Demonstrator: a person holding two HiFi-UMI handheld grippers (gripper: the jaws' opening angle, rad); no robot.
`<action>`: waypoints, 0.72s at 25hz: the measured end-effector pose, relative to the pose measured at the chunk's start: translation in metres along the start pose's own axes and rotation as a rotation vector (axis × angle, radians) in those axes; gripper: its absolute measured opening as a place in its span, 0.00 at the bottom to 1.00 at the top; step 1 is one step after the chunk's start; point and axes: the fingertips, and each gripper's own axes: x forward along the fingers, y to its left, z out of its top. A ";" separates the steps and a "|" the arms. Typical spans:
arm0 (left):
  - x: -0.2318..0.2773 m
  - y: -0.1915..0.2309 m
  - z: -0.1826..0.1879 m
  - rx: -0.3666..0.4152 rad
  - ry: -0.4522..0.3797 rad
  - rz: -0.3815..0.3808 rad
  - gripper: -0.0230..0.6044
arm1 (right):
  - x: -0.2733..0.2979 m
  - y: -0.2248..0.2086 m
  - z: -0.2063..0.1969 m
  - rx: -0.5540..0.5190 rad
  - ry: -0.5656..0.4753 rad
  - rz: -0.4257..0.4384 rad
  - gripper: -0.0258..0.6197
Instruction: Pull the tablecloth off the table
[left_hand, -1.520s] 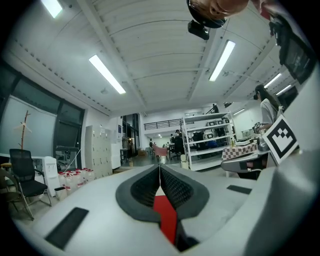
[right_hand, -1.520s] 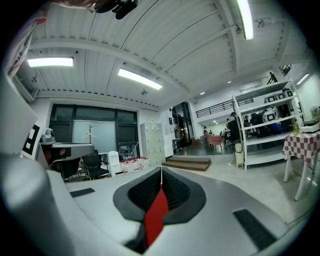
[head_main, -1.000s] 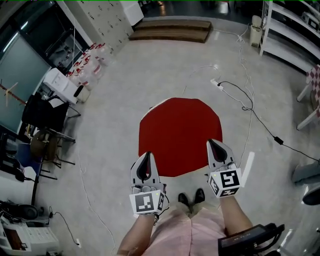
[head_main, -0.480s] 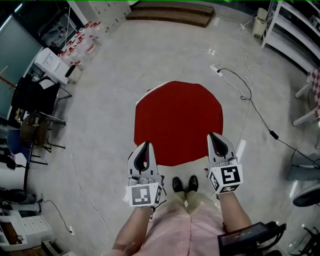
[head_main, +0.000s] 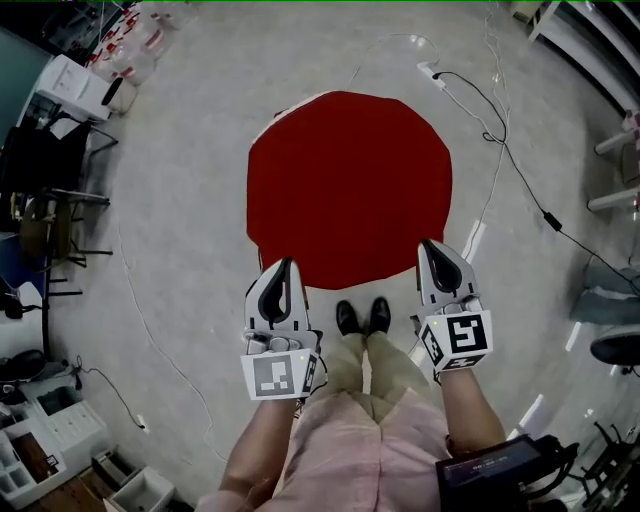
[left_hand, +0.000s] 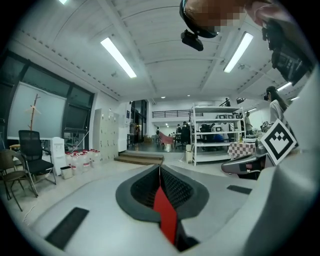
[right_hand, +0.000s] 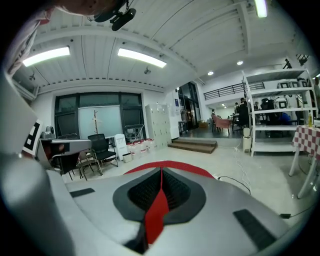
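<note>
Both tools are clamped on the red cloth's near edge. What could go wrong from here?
Left tool and right tool each pinch only a thin fold of cloth; it may slip out under a hard pull. The shoes stand right by the near edge, so the falling cloth could be stepped on.

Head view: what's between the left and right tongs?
The near edge of the red tablecloth, gripped by left tongs and right tongs; the person's shoes below it, in the head view.
</note>
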 end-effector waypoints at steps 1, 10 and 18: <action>0.001 0.001 -0.012 -0.003 0.010 0.001 0.08 | 0.003 -0.001 -0.012 0.004 0.010 0.002 0.07; -0.013 -0.002 -0.050 -0.024 0.072 0.004 0.08 | -0.002 0.001 -0.055 0.023 0.079 0.014 0.07; -0.029 -0.007 -0.054 -0.031 0.047 0.046 0.08 | -0.017 -0.002 -0.070 0.007 0.086 0.044 0.07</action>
